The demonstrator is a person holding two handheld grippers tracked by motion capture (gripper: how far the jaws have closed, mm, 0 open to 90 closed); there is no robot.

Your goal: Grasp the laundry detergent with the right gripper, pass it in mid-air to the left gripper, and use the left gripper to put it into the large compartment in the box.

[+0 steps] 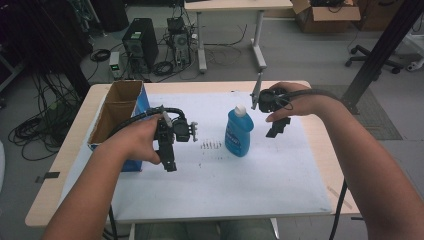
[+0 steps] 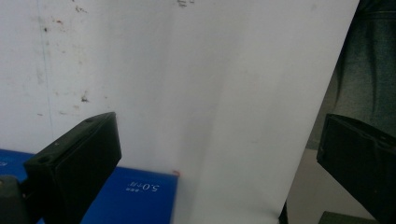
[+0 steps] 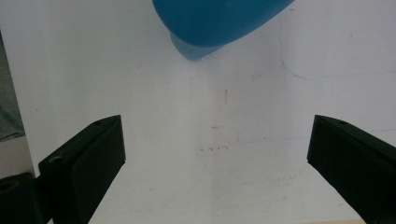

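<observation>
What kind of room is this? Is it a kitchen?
Probably a lab or workshop, not a kitchen: a computer tower and tangled cables sit on the floor, with an office chair behind the table.

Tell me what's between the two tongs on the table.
The blue bottle stands between the left tongs and right tongs, touching neither, per the high view.

One blue bottle, one open cardboard box, two claws, one white mat.

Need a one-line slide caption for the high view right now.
Two hand-held grippers, left gripper and right gripper, flank an upright blue bottle on a white mat, jaws open.
</observation>
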